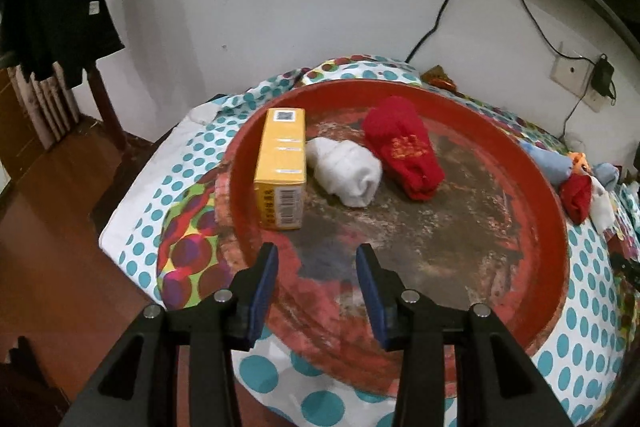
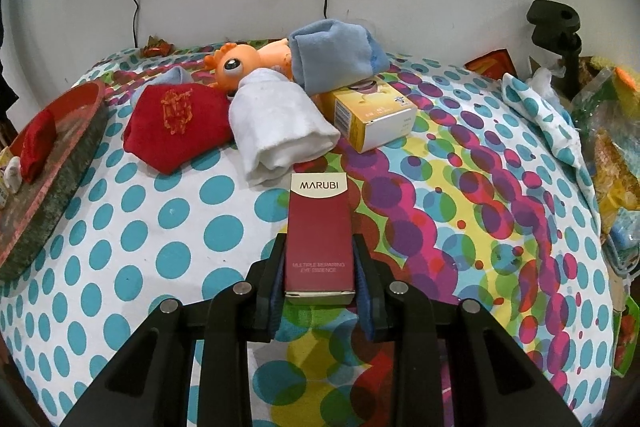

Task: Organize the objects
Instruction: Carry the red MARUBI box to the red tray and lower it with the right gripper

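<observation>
Done: round red worn tray (image 1: pixel 532 163) at frame centre holds yellow carton (image 1: pixel 281 171), white rolled sock (image 1: pixel 348 171), red rolled sock (image 1: pixel 404 155). Your left hand-held gripper (image 1: pixel 318 267) empty, half wide. Your right hand-held gripper (image 2: pixel 320 279) clamps dark red Marubi box (image 2: pixel 319 235). Left on bed: socks, toy, box, upper middle.

Black tongs (image 1: pixel 317 259) (silver screws), blue pads (image 2: pixel 362 291).
</observation>
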A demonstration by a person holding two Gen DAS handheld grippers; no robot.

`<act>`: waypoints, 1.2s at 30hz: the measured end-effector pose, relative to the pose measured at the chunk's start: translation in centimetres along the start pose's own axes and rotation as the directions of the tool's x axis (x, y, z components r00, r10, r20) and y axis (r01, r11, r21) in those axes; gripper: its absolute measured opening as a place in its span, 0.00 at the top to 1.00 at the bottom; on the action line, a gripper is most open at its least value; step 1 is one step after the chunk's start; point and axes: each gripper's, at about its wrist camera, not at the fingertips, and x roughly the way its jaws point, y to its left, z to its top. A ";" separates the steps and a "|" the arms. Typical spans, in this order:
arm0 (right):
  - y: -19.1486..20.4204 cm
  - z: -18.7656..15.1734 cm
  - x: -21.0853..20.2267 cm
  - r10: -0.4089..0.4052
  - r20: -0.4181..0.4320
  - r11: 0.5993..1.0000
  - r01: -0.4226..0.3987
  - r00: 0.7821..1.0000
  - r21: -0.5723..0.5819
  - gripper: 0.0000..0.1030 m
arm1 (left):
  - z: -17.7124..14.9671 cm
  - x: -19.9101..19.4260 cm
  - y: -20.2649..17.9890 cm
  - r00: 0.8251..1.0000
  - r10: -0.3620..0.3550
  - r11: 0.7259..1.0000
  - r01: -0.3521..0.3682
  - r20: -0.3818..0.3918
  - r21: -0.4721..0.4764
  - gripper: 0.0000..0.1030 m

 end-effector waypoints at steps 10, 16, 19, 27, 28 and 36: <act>3.3 -1.0 -2.2 0.033 0.029 0.999 -0.033 0.999 0.003 0.73 | 0.3 -0.8 0.6 0.998 -0.065 0.997 0.066 0.024 -0.044 0.60; 7.5 0.1 -3.9 0.132 0.055 0.991 -0.130 0.990 -0.042 0.73 | 0.5 -1.4 0.8 0.998 -0.032 0.998 0.035 0.053 -0.049 0.60; 10.7 0.5 -4.4 0.189 0.056 0.979 -0.183 0.980 -0.094 0.73 | 0.6 -1.3 1.4 0.998 -0.036 0.997 0.039 0.046 -0.071 0.60; 18.7 1.3 -4.6 0.301 0.038 0.935 -0.287 0.953 -0.206 0.73 | 0.7 -1.6 1.5 0.998 -0.013 0.998 0.016 0.054 -0.061 0.60; 19.7 1.5 -4.5 0.305 0.034 0.930 -0.290 0.952 -0.225 0.73 | 0.7 -1.5 1.6 0.999 -0.011 0.998 0.014 0.052 -0.060 0.60; 24.4 2.4 -2.3 0.312 -0.036 0.911 -0.310 0.950 -0.272 0.73 | 0.8 -1.6 2.6 0.998 -0.001 0.995 0.007 0.057 -0.095 0.60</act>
